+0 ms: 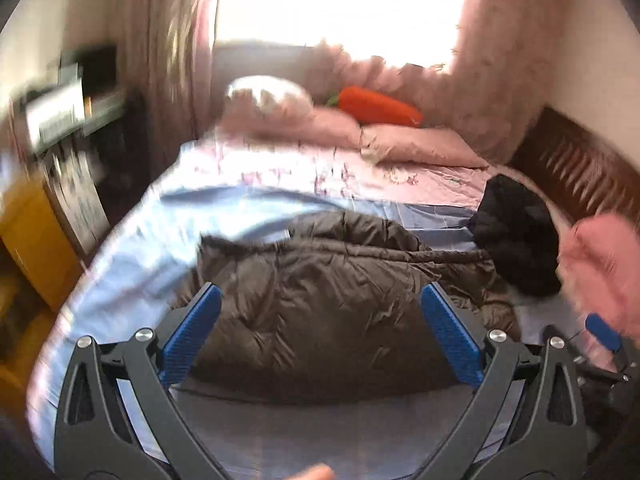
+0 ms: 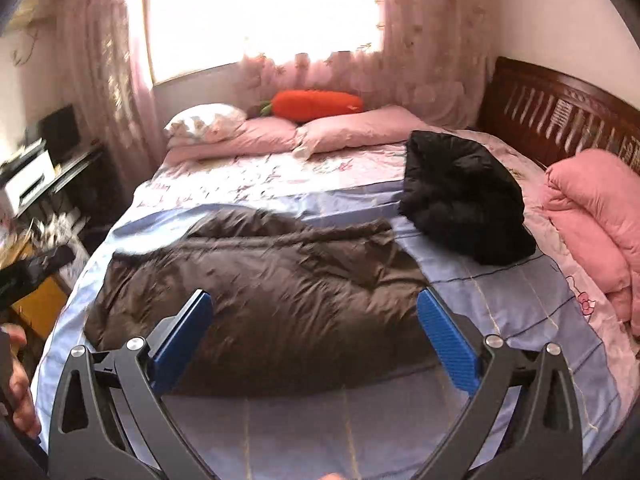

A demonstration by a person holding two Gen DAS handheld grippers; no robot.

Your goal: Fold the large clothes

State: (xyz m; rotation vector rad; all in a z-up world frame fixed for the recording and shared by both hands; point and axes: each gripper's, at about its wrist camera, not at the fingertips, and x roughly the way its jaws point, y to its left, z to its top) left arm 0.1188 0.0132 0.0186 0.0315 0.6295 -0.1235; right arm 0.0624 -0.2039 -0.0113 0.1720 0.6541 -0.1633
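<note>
Brown quilted fabric fills the middle of both views: a large padded jacket (image 2: 256,280) lies spread on the bed (image 2: 500,300), folded over on itself so its sleeves and collar are hard to make out. The left wrist view is smeared by motion, so edges at its left side blur badly. The left tongs (image 1: 320,328) stand wide apart with nothing between the blue pads (image 1: 192,332), hovering above the jacket's near edge. The right tongs (image 2: 314,336) are likewise spread wide and hold nothing, over the jacket's near right part; their lower arms are cut off by the frame.

A black padded garment (image 2: 464,196) sits crumpled beyond the jacket to the right, well apart from it in the right wrist view. A folded pink quilt (image 2: 596,220) rests at the bed's right side against the dark wooden headboard (image 2: 560,108), partly cropped. The sheet is pale blue near the camera and pink with a print farther off. Two pink pillows (image 2: 352,128), a white one (image 2: 204,120) and an orange carrot-shaped cushion (image 2: 316,104) line the far edge beneath a blown-out window (image 2: 260,16) with pink curtains (image 2: 432,40). A cluttered desk (image 2: 60,176) stands at left, its contents unreadable.
</note>
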